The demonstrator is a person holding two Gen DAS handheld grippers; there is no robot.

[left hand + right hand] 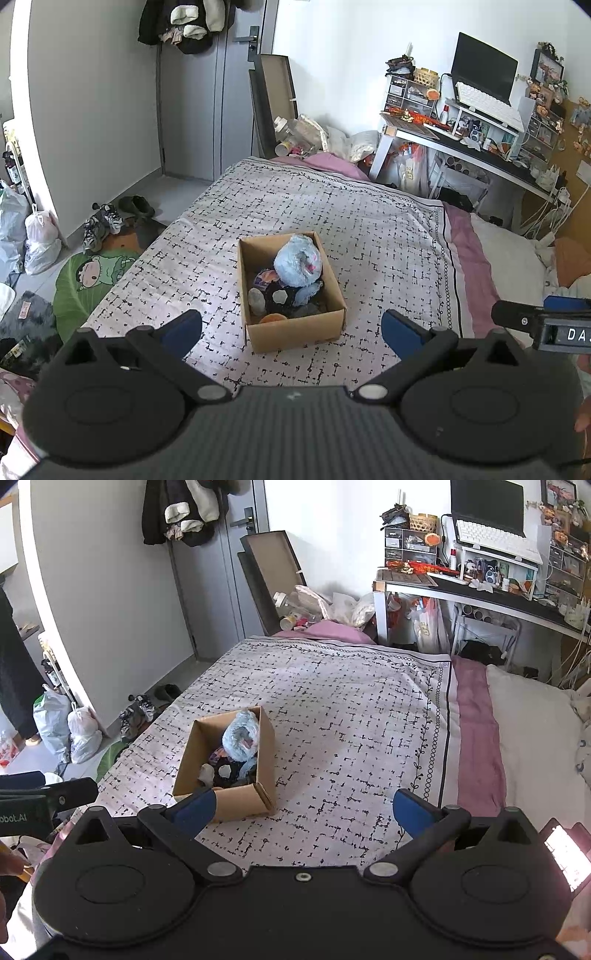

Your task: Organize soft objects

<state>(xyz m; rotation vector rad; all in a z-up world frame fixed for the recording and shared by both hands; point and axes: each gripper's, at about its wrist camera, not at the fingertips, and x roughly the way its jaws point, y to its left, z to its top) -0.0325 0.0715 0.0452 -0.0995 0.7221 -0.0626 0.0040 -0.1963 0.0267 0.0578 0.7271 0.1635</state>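
Left claw (291, 328): jaws spread wide, blue pads apart, nothing held; hovered above the near part of the bed. Right claw (304, 810): jaws likewise spread wide and empty, left pad overlapping the near wall of the box in its own view; contact not determinable. Cardboard box (295, 334): open-topped, stood on the patterned bedspread (369, 236) toward the middle of the bed, directly ahead of the left claw. Contents: pale blue plush toy (297, 264) piled highest against the far side; dark fuzzy item (280, 299) below it; grey soft piece (256, 299) against the left wall; orange object (275, 318) at the near edge; further small soft pieces underneath, too jumbled to identify. Pink sheet (476, 731) exposed along the right of the bedspread; white pillow (535, 738) beside it. Bench (480, 590) beyond the bed's far corner, crowded with a monitor (487, 502), white keyboard (495, 539) and drawer units. Shoes (101, 223) and a green cartoon mat (92, 280) on the floor at the bed's left.
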